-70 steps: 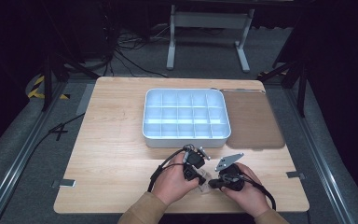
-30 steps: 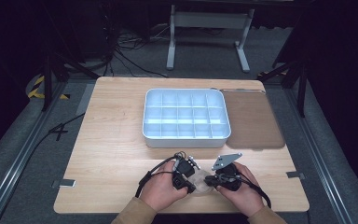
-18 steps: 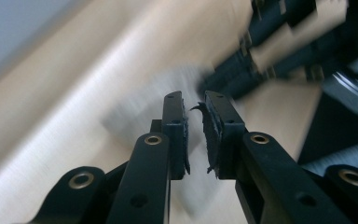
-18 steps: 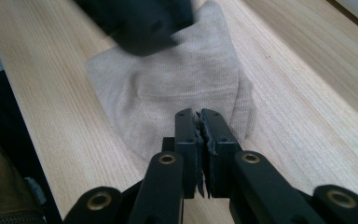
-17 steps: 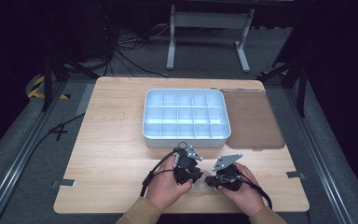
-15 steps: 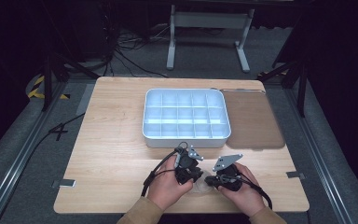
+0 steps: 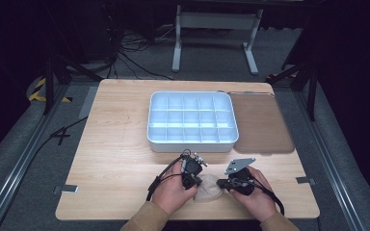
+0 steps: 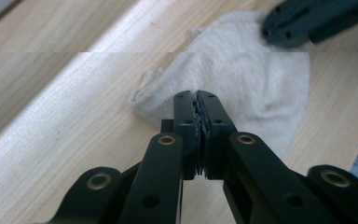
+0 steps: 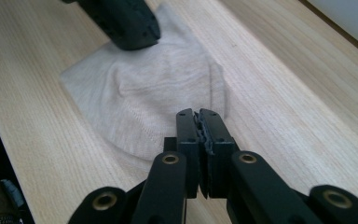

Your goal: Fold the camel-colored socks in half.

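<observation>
The left gripper [image 7: 196,181] has just been closing, jaws together on the edge of a beige sock [image 7: 211,188] (lying flat on the table [image 7: 115,144], near its front edge). The right gripper [image 7: 224,183] has jaws together on the sock's other side.

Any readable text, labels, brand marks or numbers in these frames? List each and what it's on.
None readable. The compartment tray, beige cloth, brown mat, wooden table and both tongs, left and right, carry no visible words, numbers or signs.
</observation>
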A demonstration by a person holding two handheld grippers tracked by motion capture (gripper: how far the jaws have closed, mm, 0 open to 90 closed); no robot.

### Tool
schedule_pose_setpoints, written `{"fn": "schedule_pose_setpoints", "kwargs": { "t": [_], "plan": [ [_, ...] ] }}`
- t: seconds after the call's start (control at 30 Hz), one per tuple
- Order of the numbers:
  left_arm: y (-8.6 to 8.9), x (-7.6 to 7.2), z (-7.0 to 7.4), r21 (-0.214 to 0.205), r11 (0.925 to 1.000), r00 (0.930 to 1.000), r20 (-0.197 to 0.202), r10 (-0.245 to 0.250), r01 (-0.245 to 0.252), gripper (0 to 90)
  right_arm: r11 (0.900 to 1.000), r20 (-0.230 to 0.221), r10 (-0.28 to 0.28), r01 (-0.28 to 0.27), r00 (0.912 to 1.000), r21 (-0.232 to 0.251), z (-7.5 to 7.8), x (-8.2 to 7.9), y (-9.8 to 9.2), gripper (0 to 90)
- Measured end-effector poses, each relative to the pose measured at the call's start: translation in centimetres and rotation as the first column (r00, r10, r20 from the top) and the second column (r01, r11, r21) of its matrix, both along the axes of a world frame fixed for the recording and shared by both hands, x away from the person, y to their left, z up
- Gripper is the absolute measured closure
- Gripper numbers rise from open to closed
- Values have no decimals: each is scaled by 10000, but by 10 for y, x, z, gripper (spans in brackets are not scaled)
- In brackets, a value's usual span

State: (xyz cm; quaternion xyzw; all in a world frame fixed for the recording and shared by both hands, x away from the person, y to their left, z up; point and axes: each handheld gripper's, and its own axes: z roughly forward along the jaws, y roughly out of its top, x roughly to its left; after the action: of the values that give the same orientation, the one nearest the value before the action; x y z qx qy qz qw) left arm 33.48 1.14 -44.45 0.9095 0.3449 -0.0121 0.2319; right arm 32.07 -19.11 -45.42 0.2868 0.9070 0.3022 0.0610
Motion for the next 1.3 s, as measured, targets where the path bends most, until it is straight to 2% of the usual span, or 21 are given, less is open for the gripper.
{"fn": "schedule_pose_setpoints", "kwargs": {
  "t": [0.07, 0.17, 0.23, 0.4, 0.47, 0.6, 0.63, 0.7, 0.83, 0.97, 1.1, 1.3],
  "plan": [
    [2, 0, 1, -28, 10000, 10000, -75, 43, -44, 853, 10000, 48, -19, 19, 10000, -17, 0, 0, -1, 877],
    [9, 1, 6, -89, 9999, 9999, 23, 141, -141, 840, 9998, 212, -10, 14, 9998, -187, 2, -1, -1, 883],
    [17, 3, 11, -351, 9988, 9994, -9, 338, -338, 832, 9997, 303, -35, 42, 9995, -220, 4, -3, -1, 887],
    [22, 4, 15, -443, 9984, 9993, 64, 366, -363, 820, 10000, 369, -38, 39, 9993, -6, 10, -5, 0, 894],
    [23, 4, 15, -415, 9984, 9992, -26, 396, -397, 817, 9999, 352, -17, 13, 9994, 102, 13, -7, 1, 895],
    [26, 5, 15, -277, 9987, 9990, -138, 421, -424, 818, 9980, 368, 126, -148, 9992, 620, 18, -12, 9, 897],
    [26, 5, 15, -198, 9989, 9989, -199, 431, -435, 819, 9959, 462, 298, -336, 9985, 837, 20, -14, 15, 898],
    [26, 4, 13, -168, 9988, 9986, -274, 452, -456, 819, 9958, 518, 327, -370, 9981, 838, 21, -14, 18, 898],
    [26, 2, 10, 76, 9995, 9986, -431, 321, -318, 816, 9975, 438, 348, -374, 9984, 605, 16, -11, 24, 898],
    [26, 1, 7, 153, 9995, 9981, -553, 271, -263, 814, 9997, 354, 194, -189, 9992, -136, 4, -5, 26, 899],
    [26, -1, 4, 289, 9994, 9976, -662, 199, -180, 810, 9998, 159, 129, -127, 9998, -134, 0, -2, 25, 900],
    [21, -2, -2, 540, 9985, 9963, -859, -69, 116, 810, 9996, 170, 195, -191, 9997, -209, 0, -2, 26, 900]
  ]
}}
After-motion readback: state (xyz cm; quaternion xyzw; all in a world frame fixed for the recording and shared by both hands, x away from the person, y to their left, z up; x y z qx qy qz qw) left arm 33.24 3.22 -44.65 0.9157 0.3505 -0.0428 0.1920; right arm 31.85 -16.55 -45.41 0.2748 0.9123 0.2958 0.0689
